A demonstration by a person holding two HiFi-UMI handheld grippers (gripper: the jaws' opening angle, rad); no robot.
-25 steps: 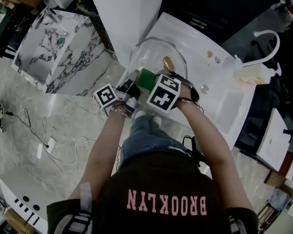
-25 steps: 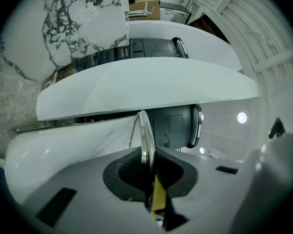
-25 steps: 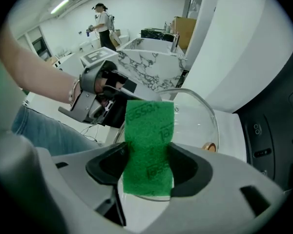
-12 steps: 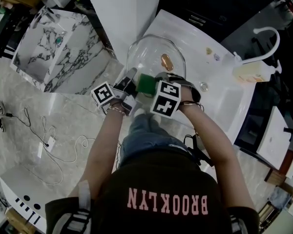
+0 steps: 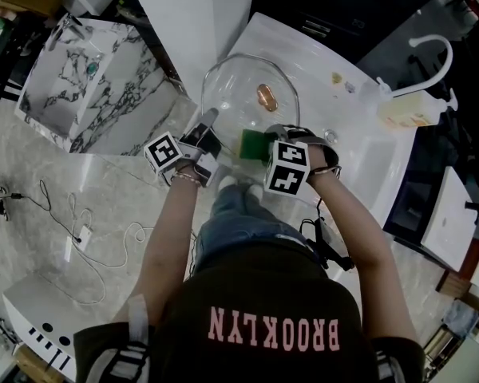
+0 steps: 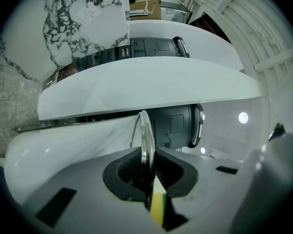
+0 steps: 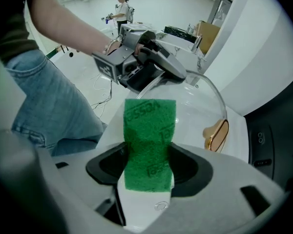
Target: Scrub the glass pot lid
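- As the head view shows, the glass pot lid (image 5: 235, 94) sits in the upper centre of the frame, over the near end of a white sink counter (image 5: 359, 154). Its copper-coloured knob (image 5: 266, 96) is near its middle.
- The left gripper (image 5: 207, 132) is at the lid's lower left edge. In the left gripper view its two dark jaw pads are closed onto the lid's thin rim, which stands edge-on between them.
- The right gripper (image 5: 259, 144) is at centre frame, just right of the left one. In the right gripper view its jaws are clamped on a green scouring sponge (image 7: 149, 145), which sticks out past the tips toward the lid.
- In the head view the sponge lies at the lid's lower edge, below the knob. Whether it presses on the glass or merely overlaps it cannot be settled from this angle.
- A yellow-and-green sliver of the sponge shows low in the left gripper view, behind the rim.
- A curved white tap (image 5: 433, 54) and a pale bottle (image 5: 405, 112) stand at the upper right of the head view, well apart from the lid.
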